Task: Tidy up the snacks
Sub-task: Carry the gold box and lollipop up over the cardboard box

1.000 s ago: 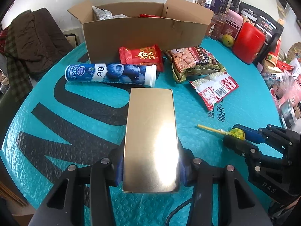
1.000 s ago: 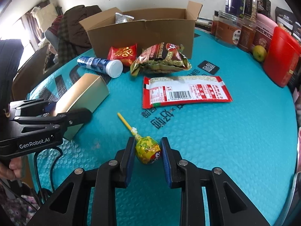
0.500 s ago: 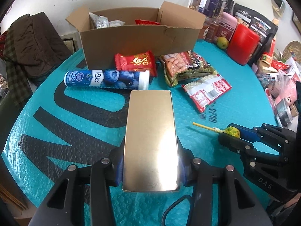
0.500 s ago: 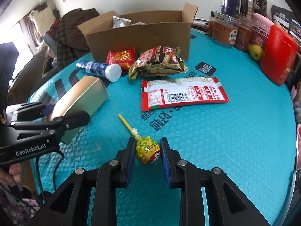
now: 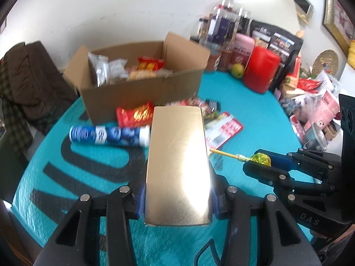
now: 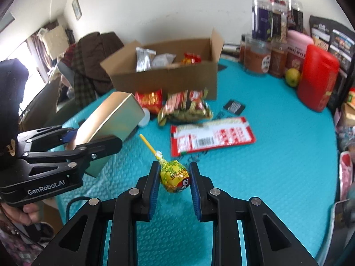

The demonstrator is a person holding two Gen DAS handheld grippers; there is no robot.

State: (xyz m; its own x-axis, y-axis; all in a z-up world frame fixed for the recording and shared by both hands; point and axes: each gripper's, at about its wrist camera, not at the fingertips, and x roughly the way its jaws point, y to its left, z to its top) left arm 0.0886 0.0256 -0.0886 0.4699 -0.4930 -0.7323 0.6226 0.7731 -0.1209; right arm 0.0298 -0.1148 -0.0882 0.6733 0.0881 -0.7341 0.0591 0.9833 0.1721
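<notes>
My left gripper is shut on a gold box and holds it above the teal table; the box also shows in the right wrist view. My right gripper is shut on a yellow-wrapped lollipop, lifted off the mat, stick pointing away; the lollipop also shows in the left wrist view. An open cardboard box with several snack packs inside stands at the back; it also shows in the right wrist view. In front of it lie a blue tube, a red packet, a peanut bag and a flat red-white pack.
A red canister, jars, a green fruit and dark bags stand at the back right. A pile of packets crowds the right edge. A brown coat hangs on a chair at the left.
Both grippers have risen with their loads; the gold box and the lollipop are higher above the table, and the inside of the cardboard box now shows.
</notes>
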